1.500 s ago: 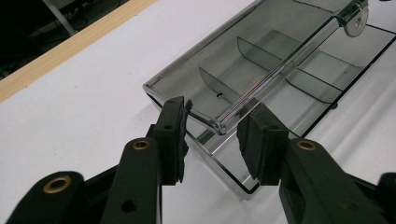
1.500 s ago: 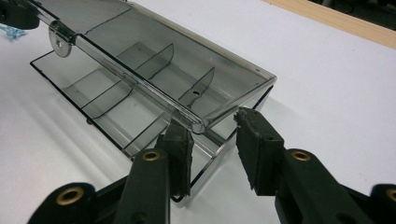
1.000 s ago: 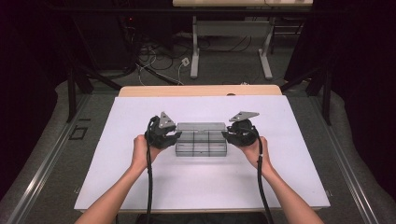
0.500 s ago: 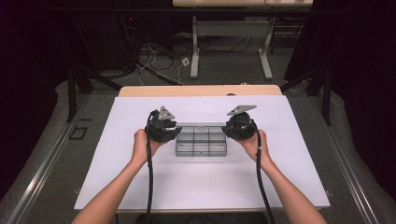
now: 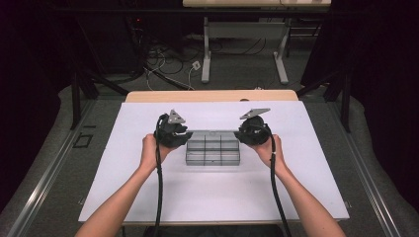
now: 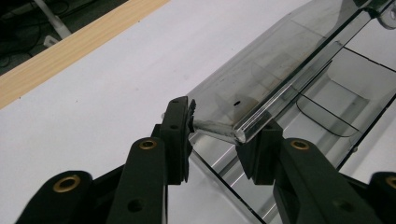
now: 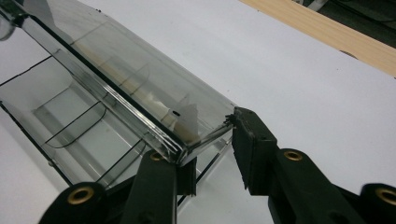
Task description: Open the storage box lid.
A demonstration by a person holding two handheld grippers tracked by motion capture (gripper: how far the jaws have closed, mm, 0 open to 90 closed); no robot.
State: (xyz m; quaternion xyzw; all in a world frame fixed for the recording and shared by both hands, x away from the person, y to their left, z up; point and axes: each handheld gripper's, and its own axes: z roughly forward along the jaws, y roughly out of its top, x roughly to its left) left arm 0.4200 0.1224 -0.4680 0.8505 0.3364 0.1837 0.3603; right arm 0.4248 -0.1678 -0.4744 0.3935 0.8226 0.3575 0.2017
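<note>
1. A clear, smoke-tinted plastic organiser box (image 5: 212, 148) with divided compartments sits near the middle of the white table top (image 5: 207, 197), between the person's two hands.
2. Its hinged lid (image 6: 275, 70) is raised off the tray and stands tilted, with the open compartments showing below it in both gripper views.
3. The left gripper (image 5: 173, 132) is at the box's left end. In the left gripper view its jaws sit either side of the lid's end corner, with a gap still showing between the left pad and the plastic, so I cannot tell whether it is truly clamped or only bracketing the edge.
4. The right gripper (image 5: 253, 131) is at the box's right end. In the right gripper view one jaw touches the lid's corner edge, while the other stands a little apart from it. Here too, I cannot tell whether the grasp is firm.
5. The left hand (image 5: 150, 150) and right hand (image 5: 271, 148) hold the grippers, and their black cables trail back along the forearms.
6. A strip of bare wood (image 5: 212, 95) shows along the table's far edge, beyond the white surface.
</note>
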